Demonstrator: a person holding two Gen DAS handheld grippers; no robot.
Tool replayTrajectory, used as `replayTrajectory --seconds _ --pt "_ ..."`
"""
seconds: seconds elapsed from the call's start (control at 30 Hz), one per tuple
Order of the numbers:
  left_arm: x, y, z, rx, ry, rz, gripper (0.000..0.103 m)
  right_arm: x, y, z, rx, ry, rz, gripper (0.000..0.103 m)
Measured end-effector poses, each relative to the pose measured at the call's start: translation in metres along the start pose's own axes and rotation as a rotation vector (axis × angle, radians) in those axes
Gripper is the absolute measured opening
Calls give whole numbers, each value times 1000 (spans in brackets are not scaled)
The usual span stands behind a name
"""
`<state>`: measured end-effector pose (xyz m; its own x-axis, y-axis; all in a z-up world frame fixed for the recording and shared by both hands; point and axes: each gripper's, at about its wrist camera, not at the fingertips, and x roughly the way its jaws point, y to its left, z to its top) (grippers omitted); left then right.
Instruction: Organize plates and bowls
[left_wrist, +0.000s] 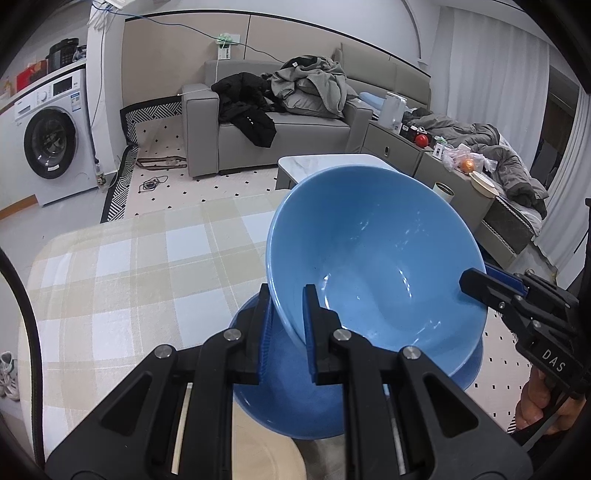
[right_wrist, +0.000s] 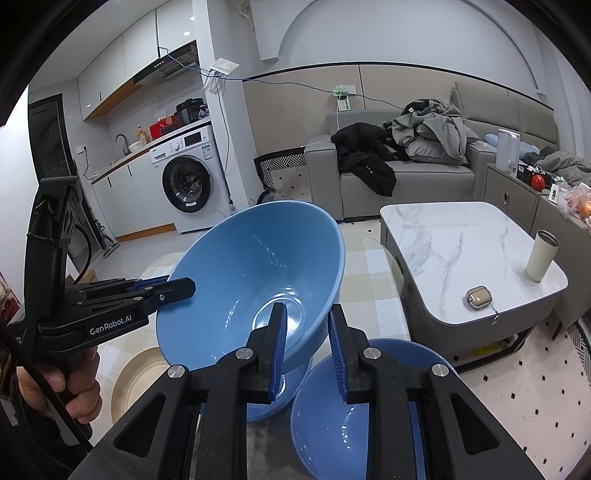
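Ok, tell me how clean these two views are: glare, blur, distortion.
Left wrist view: sharp, evenly lit; small glints inside the raised blue bowl; strong fisheye bending at the dark corners. Right wrist view: also sharp, with highlights on the bowl's inside, bright ceiling spots, and the marble table curved by the lens.

You have three blue dishes in front of you: one large light-blue bowl (right_wrist: 255, 280) tilted up, one blue dish (left_wrist: 295, 402) under it, and one darker blue bowl (right_wrist: 351, 413) beside them. One cream plate (right_wrist: 136, 380) lies on the checked worktop (left_wrist: 129, 266). You hold two grippers, a left gripper (left_wrist: 286, 321) and a right gripper (right_wrist: 306, 339). On the marble table (right_wrist: 443, 236) stand one tumbler (right_wrist: 542, 254) and one small case (right_wrist: 476, 298).
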<state>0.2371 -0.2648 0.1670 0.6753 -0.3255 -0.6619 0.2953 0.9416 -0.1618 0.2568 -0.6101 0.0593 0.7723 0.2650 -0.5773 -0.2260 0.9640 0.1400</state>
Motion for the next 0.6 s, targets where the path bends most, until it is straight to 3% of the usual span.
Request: replayTrajectory --seconds 0.6 --pt "26 30 -14 -22 35 43 11 37 13 -18 -21 65 47 24"
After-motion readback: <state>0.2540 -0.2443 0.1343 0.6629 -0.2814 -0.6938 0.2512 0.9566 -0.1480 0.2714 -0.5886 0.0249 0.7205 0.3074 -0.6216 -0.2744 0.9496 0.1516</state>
